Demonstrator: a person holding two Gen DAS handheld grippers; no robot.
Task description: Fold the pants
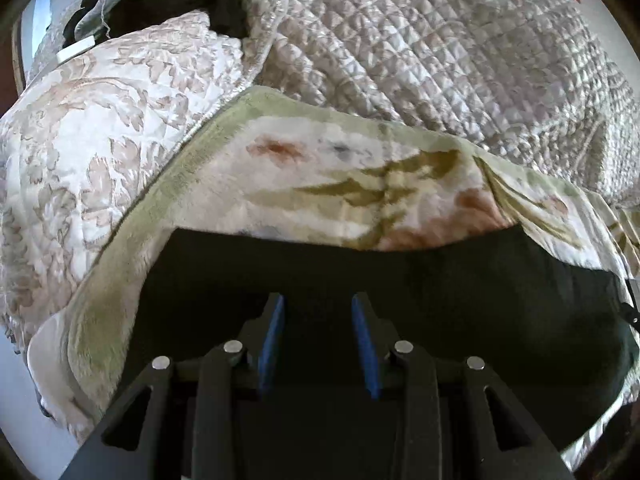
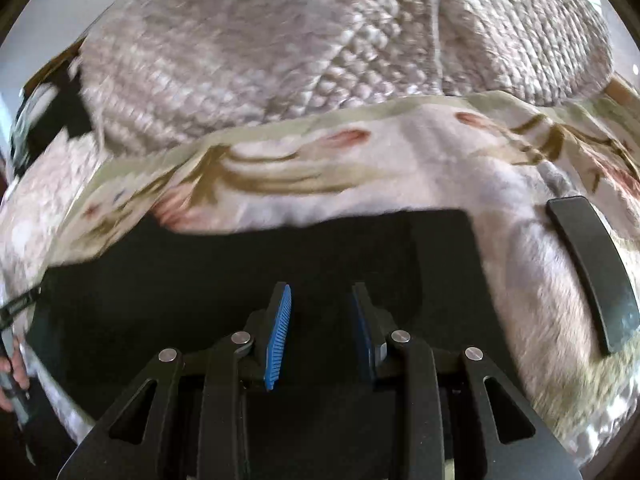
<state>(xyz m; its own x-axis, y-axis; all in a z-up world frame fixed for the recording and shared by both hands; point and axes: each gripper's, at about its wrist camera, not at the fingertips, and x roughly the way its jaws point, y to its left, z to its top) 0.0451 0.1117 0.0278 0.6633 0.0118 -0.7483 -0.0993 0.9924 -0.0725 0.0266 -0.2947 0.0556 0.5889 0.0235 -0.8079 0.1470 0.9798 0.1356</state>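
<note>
Dark, near-black fabric pants are lying flat on a cream fleece blanket with green border and floral print, spread over a quilted beige bedspread. The left gripper and right gripper are hovering above the pants, blue-padded jaws parted, gripping nothing. A curved black plastic piece is resting on the blanket

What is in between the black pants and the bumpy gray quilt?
A flowery blanket with a green edge lies between the black pants and the gray quilt. Both wrist views show it; the left one is sharper.
</note>
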